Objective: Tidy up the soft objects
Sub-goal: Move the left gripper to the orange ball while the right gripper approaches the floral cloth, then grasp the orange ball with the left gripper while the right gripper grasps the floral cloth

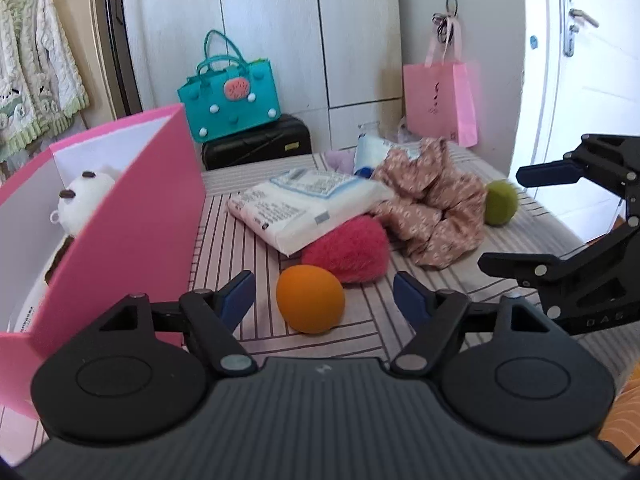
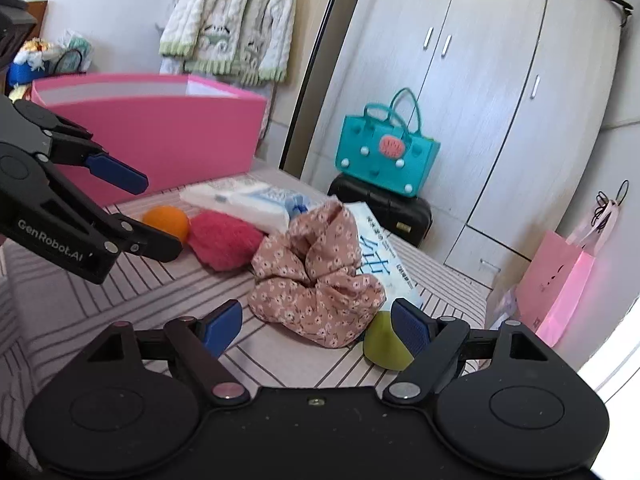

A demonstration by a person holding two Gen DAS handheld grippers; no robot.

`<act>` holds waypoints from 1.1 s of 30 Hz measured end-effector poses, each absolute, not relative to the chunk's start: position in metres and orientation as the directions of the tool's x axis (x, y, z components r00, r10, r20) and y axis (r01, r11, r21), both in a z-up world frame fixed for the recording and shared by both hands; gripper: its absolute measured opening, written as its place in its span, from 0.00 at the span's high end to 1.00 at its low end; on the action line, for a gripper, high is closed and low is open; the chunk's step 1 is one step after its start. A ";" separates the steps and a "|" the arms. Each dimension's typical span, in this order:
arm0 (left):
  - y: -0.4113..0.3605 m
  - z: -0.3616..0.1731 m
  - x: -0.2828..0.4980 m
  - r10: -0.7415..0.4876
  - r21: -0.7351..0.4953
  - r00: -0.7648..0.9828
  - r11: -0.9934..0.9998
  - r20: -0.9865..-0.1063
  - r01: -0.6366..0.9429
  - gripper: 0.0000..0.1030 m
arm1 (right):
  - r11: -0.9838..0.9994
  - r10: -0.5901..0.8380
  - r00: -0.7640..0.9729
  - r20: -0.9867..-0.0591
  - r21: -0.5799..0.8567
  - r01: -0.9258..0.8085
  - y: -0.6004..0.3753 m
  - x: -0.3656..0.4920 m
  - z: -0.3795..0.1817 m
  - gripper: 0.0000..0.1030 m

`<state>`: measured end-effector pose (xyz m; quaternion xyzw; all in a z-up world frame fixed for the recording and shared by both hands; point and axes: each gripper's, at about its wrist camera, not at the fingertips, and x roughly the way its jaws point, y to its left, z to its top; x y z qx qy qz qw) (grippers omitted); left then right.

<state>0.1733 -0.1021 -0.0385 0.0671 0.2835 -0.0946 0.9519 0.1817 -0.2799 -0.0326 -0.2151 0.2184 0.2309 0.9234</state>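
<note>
Two grippers are up over the striped bed (image 1: 248,248), both with jaws spread wide and holding nothing. Going left to right from the left gripper (image 1: 325,296): the pink box (image 1: 136,216) stands just left of its jaws, with a white plush toy (image 1: 86,200) sitting inside. Right between and just ahead of the jaws is the orange ball (image 1: 310,298), touching the fuzzy pink pom-pom (image 1: 346,248) behind it. A white tissue pack (image 1: 308,204) lies further ahead, partly on the pom-pom, and the floral cloth (image 1: 436,216) is bunched up to the right of it. The green ball (image 2: 386,344) is tucked against the cloth, right at the right-hand jaw of the right gripper (image 2: 318,326). Off the bed there's a teal bag (image 1: 230,88) on a black suitcase (image 1: 256,142).
</note>
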 end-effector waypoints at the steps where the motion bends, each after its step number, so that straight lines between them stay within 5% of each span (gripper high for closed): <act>1: -0.101 -0.040 0.176 -0.137 0.072 0.817 0.974 -0.560 0.213 0.37 | 0.798 0.330 0.795 -0.508 -0.299 -0.523 -0.279 0.185 -0.034 0.18; 7: -0.095 -0.050 0.188 -0.105 0.064 0.797 0.982 -0.594 0.177 0.51 | 0.785 0.349 0.788 -0.508 -0.301 -0.542 -0.275 0.198 -0.035 0.18; 13: -0.093 -0.055 0.196 -0.080 0.049 0.780 0.989 -0.620 0.140 0.50 | 0.767 0.347 0.767 -0.540 -0.307 -0.563 -0.265 0.212 -0.042 0.18; 16: -0.093 -0.055 0.197 -0.090 0.045 0.780 0.988 -0.619 0.150 0.63 | 0.767 0.360 0.759 -0.543 -0.291 -0.572 -0.262 0.217 -0.045 0.18; 22: -0.090 -0.054 0.199 -0.106 0.016 0.777 0.989 -0.620 0.148 0.64 | 0.761 0.333 0.770 -0.544 -0.327 -0.560 -0.250 0.224 -0.049 0.21; 26: -0.091 -0.055 0.198 -0.104 0.020 0.781 0.989 -0.616 0.148 0.64 | 0.764 0.314 0.783 -0.537 -0.347 -0.544 -0.244 0.225 -0.053 0.39; 29: -0.090 -0.055 0.197 -0.109 0.012 0.782 0.989 -0.614 0.148 0.64 | 0.761 0.308 0.773 -0.555 -0.344 -0.550 -0.240 0.222 -0.054 0.80; 33: -0.088 -0.054 0.196 -0.126 -0.003 0.781 0.988 -0.612 0.157 0.64 | 0.780 0.304 0.775 -0.554 -0.322 -0.537 -0.237 0.218 -0.055 0.83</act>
